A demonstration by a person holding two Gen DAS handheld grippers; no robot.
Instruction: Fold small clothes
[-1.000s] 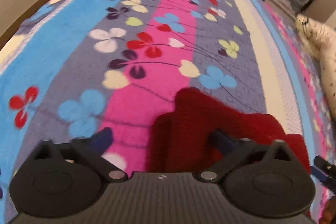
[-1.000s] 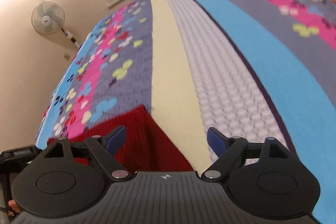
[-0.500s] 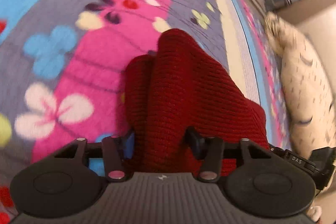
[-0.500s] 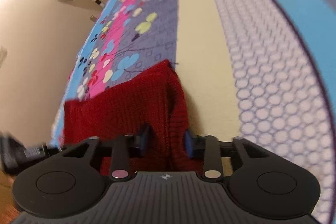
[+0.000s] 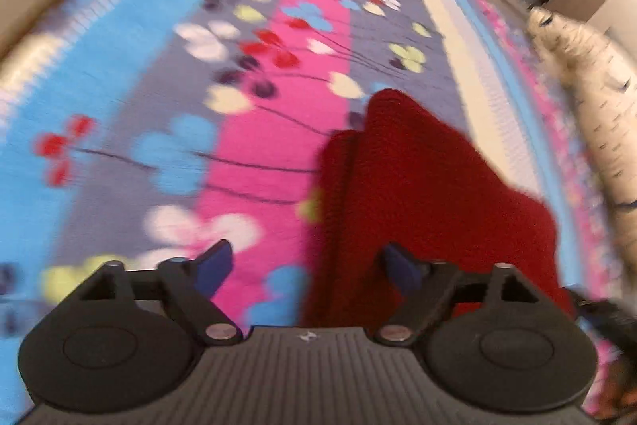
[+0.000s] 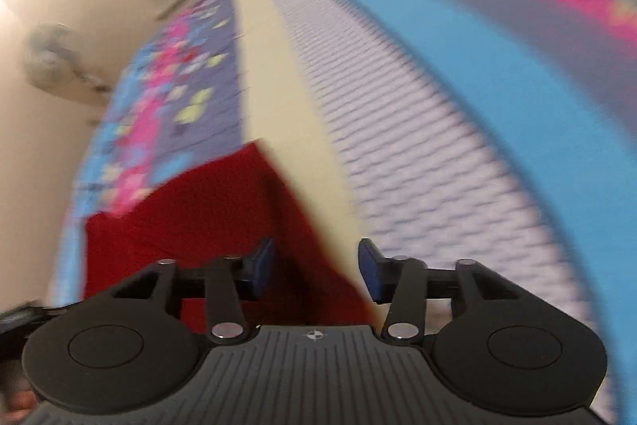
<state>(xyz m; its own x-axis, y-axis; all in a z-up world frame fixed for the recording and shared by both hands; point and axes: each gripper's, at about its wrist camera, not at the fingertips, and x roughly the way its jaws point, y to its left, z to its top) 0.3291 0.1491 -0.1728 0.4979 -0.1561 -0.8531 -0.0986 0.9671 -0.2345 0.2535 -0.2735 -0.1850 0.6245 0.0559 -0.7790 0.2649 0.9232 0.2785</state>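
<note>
- Right now both views are smeared with blur, so fine detail on the cloth is hard for me to read.
- Under my left gripper point(image 5: 306, 267) lies the red knitted garment point(image 5: 422, 194), flat on the bed's flowered blanket point(image 5: 247, 130). It covers part of the pink stripe and the grey band next to it.
- From the left wrist view its long axis runs away from me, from the bottom of the frame up to a rounded far end that points toward the far end of the bed.
- A narrower folded layer lies along its left edge, parallel to that same axis.
- My left jaws have just been opening and now stand wide. The left fingertip point(image 5: 213, 267) is over bare blanket, the right one over the knit, and neither presses the cloth.
- My right gripper point(image 6: 316, 273) hangs over the garment's other side, where a corner of the red cloth points up the bed along the cream stripe point(image 6: 266, 74).
- My right jaws have just been opening as well and sit about half open. The red edge shows in the gap between them, but the pads look clear of it, as far as the blur lets me judge.
- A cream speckled pillow point(image 5: 589, 98) lies well off to the right of the garment.
- A wall fan point(image 6: 49, 56) shows faintly on the left of the right wrist view.
</note>
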